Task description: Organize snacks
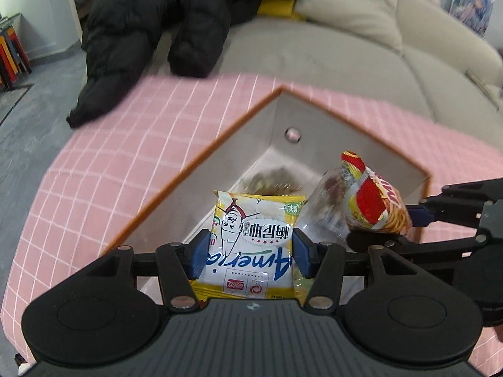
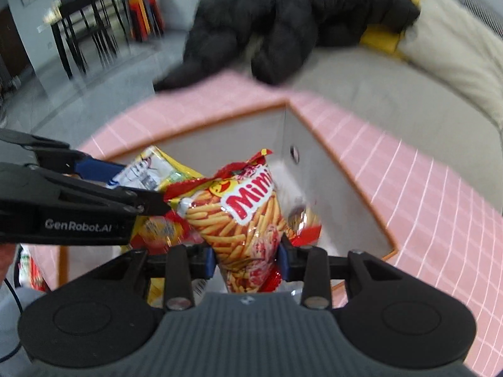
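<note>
1. The left gripper [image 1: 248,256] is clamped on a yellow-and-white snack packet [image 1: 251,245], its 2 blue pads pressing the packet's left and right edges; the packet's print reads upside down in the left wrist view.
2. That packet hangs over the near part of an open box [image 1: 201,169] with pale inner walls and an orange-brown rim.
3. The right gripper [image 2: 246,259] is clamped on a red-and-yellow Mimi snack bag [image 2: 245,220], which bulges up and away from the pads, its crimped top tilted toward the far wall of the box [image 2: 220,138].
4. In the left wrist view the right gripper [image 1: 380,224] comes in from the right, with the Mimi bag [image 1: 374,201] just right of the yellow packet and above the box's right side.
5. In the right wrist view the left gripper [image 2: 135,185] reaches in from the left, and the yellow packet [image 2: 157,169] shows between its fingers, just left of the Mimi bag.
6. A clear-wrapped snack [image 1: 323,207] lies in the box between the 2 held packs; more contents at the far corner are too blurred to name.
7. The box sits on a pink checked cloth [image 1: 110,163].
8. Beyond the cloth stands a beige sofa [image 1: 345,53], with a black puffer jacket [image 1: 151,28] draped at its far left.
</note>
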Demonstrator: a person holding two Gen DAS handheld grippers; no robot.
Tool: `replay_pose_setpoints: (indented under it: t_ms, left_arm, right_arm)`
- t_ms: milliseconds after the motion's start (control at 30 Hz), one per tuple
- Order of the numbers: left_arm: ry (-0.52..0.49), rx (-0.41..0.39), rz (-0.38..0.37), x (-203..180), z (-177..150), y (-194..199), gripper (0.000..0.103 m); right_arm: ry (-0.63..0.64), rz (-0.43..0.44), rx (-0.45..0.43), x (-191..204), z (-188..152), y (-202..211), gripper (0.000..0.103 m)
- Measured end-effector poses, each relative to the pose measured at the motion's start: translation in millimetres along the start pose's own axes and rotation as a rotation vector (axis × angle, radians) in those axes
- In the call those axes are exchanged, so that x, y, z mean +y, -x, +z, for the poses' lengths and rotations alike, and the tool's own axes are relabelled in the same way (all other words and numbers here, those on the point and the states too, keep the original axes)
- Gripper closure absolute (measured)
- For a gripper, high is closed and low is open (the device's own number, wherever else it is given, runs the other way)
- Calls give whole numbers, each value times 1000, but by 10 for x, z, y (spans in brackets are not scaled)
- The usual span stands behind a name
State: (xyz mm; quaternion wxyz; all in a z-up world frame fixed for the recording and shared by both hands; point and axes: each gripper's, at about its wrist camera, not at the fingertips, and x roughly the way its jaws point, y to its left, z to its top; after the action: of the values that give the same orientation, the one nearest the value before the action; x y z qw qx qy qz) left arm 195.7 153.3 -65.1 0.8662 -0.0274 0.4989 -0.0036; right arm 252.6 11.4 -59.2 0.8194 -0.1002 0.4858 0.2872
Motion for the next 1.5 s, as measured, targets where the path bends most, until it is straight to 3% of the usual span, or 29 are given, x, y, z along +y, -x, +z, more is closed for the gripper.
replay_pose_setpoints:
  t_ms: [400, 667, 767, 1100, 1300, 1500]
  left_arm:
    - [19, 114, 47, 147, -36, -421, 40]
    - [-2, 162, 77, 141, -58, -549, 40]
    - [-11, 156, 86, 127, -73, -539, 39]
    - [-16, 72, 70, 87, -28, -219, 23]
    - [-5, -12, 80, 52, 60, 133, 23]
    - [17, -145, 83, -7, 122, 655, 23]
  right_arm:
    - [68, -68, 164, 88, -15, -524, 68]
    - [85, -80, 179, 91, -52, -605, 67]
    - [82, -76, 162, 90, -37, -560, 58]
    - [94, -82, 95, 106, 13, -217, 32]
    - [94, -87, 43, 135, 24, 103, 29]
    - [51, -90, -77, 127, 6, 621, 25]
